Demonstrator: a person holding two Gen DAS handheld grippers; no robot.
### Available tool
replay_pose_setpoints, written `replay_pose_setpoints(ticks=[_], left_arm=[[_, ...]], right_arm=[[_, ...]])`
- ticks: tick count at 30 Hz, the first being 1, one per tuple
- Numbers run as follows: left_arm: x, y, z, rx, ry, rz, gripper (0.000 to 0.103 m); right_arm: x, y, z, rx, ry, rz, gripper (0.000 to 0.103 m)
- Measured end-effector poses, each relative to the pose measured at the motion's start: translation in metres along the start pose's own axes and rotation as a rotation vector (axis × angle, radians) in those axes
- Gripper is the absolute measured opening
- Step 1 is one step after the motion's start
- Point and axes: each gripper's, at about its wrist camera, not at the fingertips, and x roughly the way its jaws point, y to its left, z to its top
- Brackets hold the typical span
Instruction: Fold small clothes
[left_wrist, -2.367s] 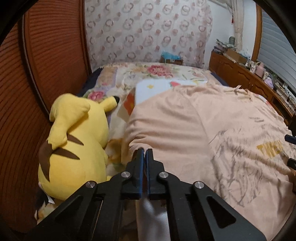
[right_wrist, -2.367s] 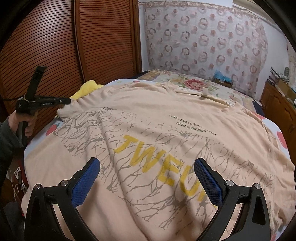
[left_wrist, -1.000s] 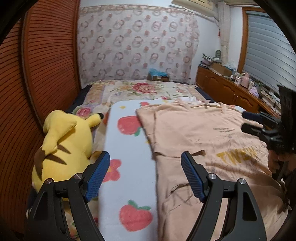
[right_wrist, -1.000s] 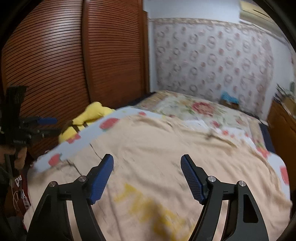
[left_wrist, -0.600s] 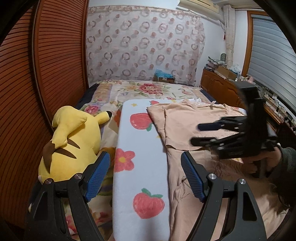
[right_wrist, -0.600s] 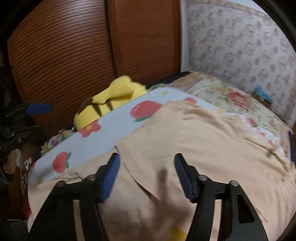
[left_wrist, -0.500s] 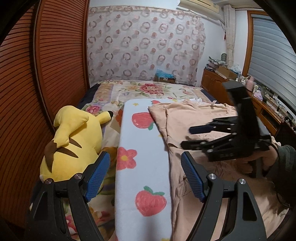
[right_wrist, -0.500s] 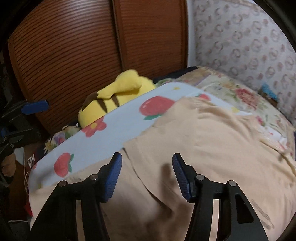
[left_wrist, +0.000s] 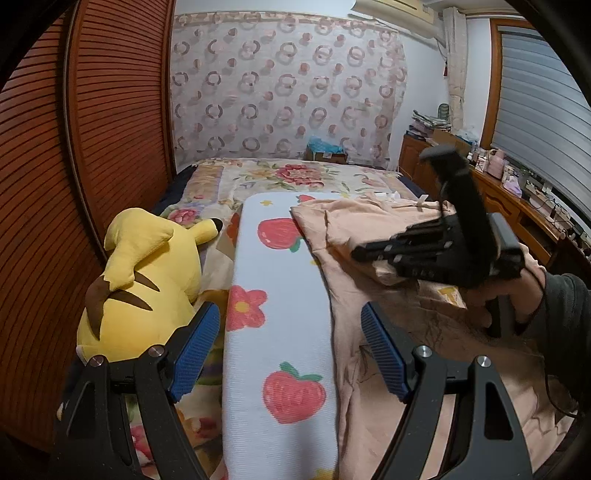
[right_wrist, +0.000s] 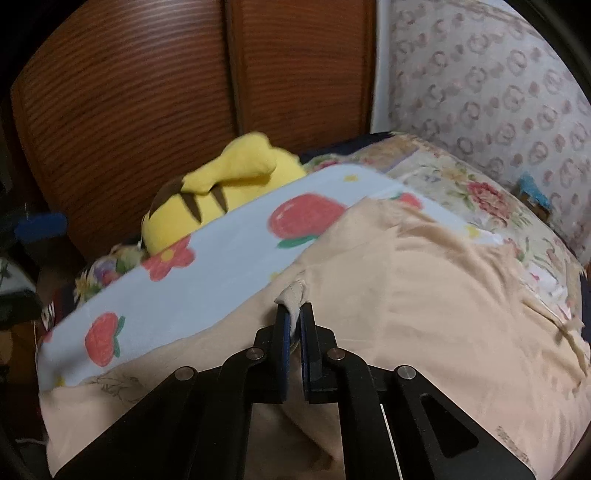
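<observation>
One light, limp peach T-shirt (right_wrist: 424, 280) on the fruit-print blanket (left_wrist: 273, 332) is pinched at a bunched edge between the right gripper (right_wrist: 293, 314)'s just-closed fingers, likely to sag, while the left gripper (left_wrist: 290, 347) gapes empty.

Dim warm indoor light, heavy fisheye bending with black corners, slight motion blur.

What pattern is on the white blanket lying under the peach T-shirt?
Red strawberries and red flowers on the white blanket; the left wrist view shows it best, beside the peach T-shirt.
</observation>
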Motion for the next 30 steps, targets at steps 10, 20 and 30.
replay_pose_setpoints(ticks=[10, 20, 30], left_arm=[[0.01, -0.019, 0.004, 0.024, 0.016, -0.037, 0.08], [0.027, -0.037, 0.01, 0.048, 0.046, -0.059, 0.08], [0.048, -0.058, 0.014, 0.076, 0.079, -0.089, 0.08]], right_arm=[[-0.031, -0.055, -0.01, 0.149, -0.06, -0.112, 0.005], [-0.023, -0.036, -0.013, 0.194, -0.03, -0.199, 0.042], [-0.079, -0.044, -0.047, 0.193, -0.022, -0.205, 0.054]])
